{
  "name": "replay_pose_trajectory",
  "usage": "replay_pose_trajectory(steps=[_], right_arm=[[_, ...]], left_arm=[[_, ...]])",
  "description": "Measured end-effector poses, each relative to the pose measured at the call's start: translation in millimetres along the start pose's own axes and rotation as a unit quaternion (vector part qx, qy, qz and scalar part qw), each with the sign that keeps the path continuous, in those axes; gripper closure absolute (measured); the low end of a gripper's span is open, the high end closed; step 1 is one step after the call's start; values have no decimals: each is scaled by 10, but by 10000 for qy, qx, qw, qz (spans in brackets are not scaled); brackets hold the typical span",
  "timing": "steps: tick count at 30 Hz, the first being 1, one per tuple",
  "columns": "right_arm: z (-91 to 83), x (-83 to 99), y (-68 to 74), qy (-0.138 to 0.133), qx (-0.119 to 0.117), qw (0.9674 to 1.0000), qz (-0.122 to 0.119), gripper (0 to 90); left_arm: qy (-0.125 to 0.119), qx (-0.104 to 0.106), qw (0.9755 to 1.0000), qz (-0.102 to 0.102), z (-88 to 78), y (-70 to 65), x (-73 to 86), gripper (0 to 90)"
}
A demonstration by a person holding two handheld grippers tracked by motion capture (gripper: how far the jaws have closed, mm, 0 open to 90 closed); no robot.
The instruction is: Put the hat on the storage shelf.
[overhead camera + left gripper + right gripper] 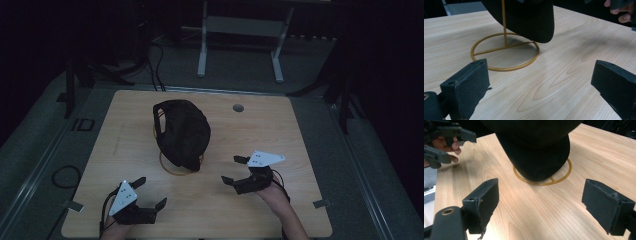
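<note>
Nearest, both tongs, left (150,192) and right (232,170), gape wide and empty short of the black cap (182,132), whose crown hides the gold stand (505,53) mid-desk (295,200), its upright visible from the left gripper view.

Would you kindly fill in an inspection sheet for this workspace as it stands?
Surface: wooden table, with a round hole near the far edge.
Job's things: black cap hanging on a gold wire stand with a ring base.
Clutter: nothing seen.
Grippers: left tool and right tool both open, holding nothing, near the person's edge on either side of the stand.
Cables: black cables on the floor beyond the table; a loop at its left.
Surroundings: dark room, grey floor, white frame legs behind.
</note>
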State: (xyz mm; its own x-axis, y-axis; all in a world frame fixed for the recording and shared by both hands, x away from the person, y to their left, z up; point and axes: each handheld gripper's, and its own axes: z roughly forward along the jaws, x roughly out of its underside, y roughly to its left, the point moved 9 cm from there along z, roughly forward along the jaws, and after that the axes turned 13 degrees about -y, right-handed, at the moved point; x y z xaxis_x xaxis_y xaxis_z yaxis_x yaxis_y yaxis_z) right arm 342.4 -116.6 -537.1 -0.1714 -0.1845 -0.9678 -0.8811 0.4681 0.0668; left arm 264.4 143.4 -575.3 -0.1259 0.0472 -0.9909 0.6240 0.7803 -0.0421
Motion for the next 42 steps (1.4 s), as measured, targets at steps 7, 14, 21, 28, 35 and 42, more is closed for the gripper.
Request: replay_pose_trajectory(steps=[7,14,21,28,35,42], right_arm=[[-101,200,28,113,-104,9999,-12,141],[-234,345,16,120,-78,9999,38,145],[-359,495,-33,208,-46,9998,66,147],[-482,591,-65,228,15,9997,65,146],[-646,643,-143,161,186,9996,143,147],[-816,690,-249,135,429,9989,155,147]], left_arm=[[55,17,10000,33,9,-9,18,21],[38,11,10000,18,12,-6,15,21],[44,76,10000,40,16,-41,13,21],[81,114,9999,55,22,-58,28,21],[101,112,9999,32,25,-49,41,21],[151,140,9998,18,36,-48,69,21]])
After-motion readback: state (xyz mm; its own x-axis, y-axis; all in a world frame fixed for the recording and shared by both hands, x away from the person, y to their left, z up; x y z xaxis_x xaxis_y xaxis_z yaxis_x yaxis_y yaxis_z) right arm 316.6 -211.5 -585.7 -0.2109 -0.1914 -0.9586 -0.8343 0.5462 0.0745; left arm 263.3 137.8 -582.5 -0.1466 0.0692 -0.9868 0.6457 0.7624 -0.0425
